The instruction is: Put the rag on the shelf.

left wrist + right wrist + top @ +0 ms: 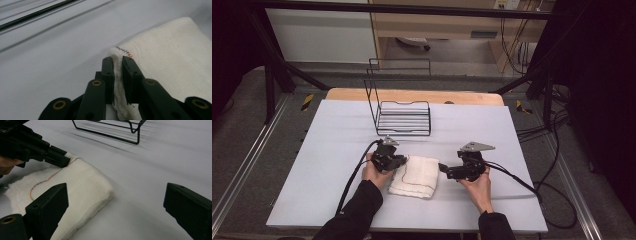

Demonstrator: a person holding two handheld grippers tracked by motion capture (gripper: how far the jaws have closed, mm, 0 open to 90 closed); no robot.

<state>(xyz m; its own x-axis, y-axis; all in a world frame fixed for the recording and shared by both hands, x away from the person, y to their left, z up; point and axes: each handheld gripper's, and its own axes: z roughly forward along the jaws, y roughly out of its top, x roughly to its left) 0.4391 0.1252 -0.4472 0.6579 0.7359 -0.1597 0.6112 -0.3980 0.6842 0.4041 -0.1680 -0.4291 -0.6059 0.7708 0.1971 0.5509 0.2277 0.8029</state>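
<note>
While both grippers are working at the table:
Cloth (416, 176): lying folded on the white table (312, 165), before the wire rack (403, 118).
Left gripper (118, 65): pinching the cloth's stitched corner.
Right gripper (115, 202): hovering alongside, jaws gaping wide.
Handling: likely soft, light, floppy (take an edge).

L gripper (398, 161) low on table, jaws pinched on cloth (416, 176) edge, L hand (376, 172) behind it. R gripper (443, 168) just beside cloth, jaws wide apart, R hand (479, 187) gripping body.
</note>
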